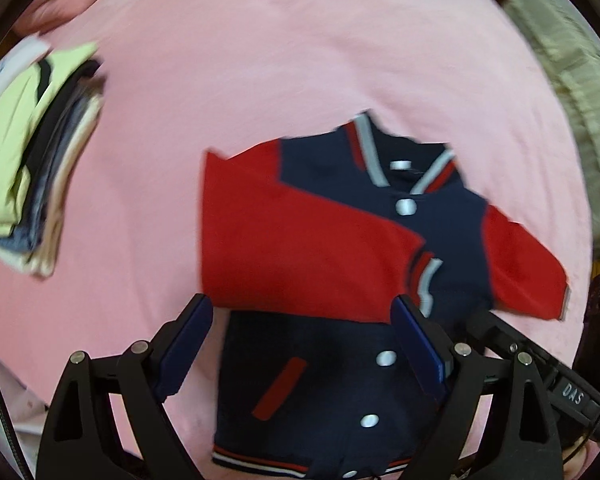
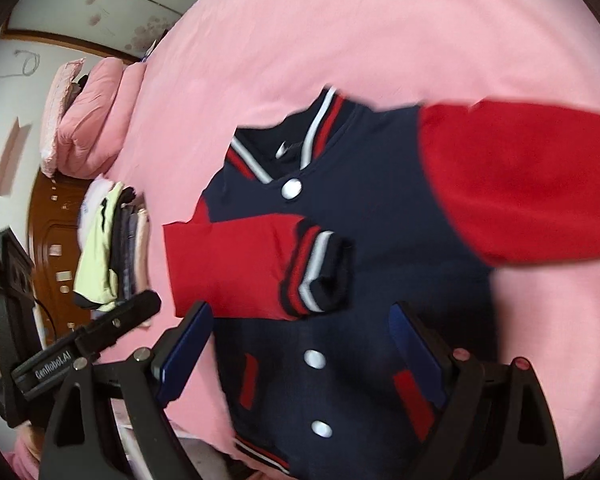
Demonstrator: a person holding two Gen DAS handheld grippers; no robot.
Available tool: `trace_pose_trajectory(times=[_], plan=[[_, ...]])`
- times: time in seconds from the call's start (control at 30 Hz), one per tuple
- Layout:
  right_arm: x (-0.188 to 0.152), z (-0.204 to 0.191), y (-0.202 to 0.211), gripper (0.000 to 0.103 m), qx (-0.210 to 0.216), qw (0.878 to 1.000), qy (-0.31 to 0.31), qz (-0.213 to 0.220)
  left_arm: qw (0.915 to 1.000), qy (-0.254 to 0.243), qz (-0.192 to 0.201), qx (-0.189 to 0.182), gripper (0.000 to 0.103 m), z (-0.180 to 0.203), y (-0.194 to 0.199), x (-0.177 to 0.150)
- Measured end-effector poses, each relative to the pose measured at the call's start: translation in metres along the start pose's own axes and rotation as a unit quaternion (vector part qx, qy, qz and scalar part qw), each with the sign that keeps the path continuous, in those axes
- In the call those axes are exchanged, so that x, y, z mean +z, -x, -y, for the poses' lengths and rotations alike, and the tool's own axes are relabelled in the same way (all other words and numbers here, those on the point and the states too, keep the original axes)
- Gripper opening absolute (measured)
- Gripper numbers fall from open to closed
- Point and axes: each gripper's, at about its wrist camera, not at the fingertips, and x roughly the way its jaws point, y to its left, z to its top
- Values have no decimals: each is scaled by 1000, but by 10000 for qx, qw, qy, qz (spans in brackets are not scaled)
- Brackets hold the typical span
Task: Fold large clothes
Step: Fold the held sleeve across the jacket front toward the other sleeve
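A navy jacket (image 1: 332, 360) (image 2: 380, 208) with red sleeves and white snaps lies face up on the pink bed sheet (image 1: 260, 60) (image 2: 380, 20). One red sleeve (image 1: 300, 248) (image 2: 236, 264) is folded across its chest, striped cuff near the snap line. The other sleeve (image 1: 524, 264) (image 2: 520, 184) lies stretched out to the side. My left gripper (image 1: 302, 308) hovers open just over the folded sleeve's lower edge, pads apart and holding nothing. My right gripper (image 2: 302, 312) is open above the jacket's lower front, below the cuff. Each gripper's body shows at the edge of the other's view.
A stack of folded clothes (image 1: 32, 160) (image 2: 108, 248) with a pale yellow top sits on the bed, left of the jacket. Pink bedding (image 2: 88, 128) is piled near the wooden headboard (image 2: 52, 240). A beige fabric (image 1: 572, 80) lies past the bed's right edge.
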Motion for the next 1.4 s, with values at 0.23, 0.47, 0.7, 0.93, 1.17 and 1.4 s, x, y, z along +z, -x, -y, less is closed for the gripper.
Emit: trace_pose_trajectory(times=[0.23,0.47,0.7,0.93,1.17,1.4], plan=[[12,-9,-61,51,-362,9974,-310,-547,9990,305,-238,225,89,-34,-10,2],[15,-39,-47,9,-267,9972,636,-272,9987,249,-322,293,89,-39,-13,-1],[24,-34,-3,8,-264,9956,811,392,9989,86,-328,338,89,-26,-21,6],[28,18,23,12,-766,9949,198,618,9980,-95,-382,505,89,-18,-35,14],[26,42,36,12,-1500,9849,-55,866,9961,-94,-510,712,89,-19,-49,20],[29,3,14,12,-189,9941,867,618,9967,9,-741,324,54,-13,-56,27]])
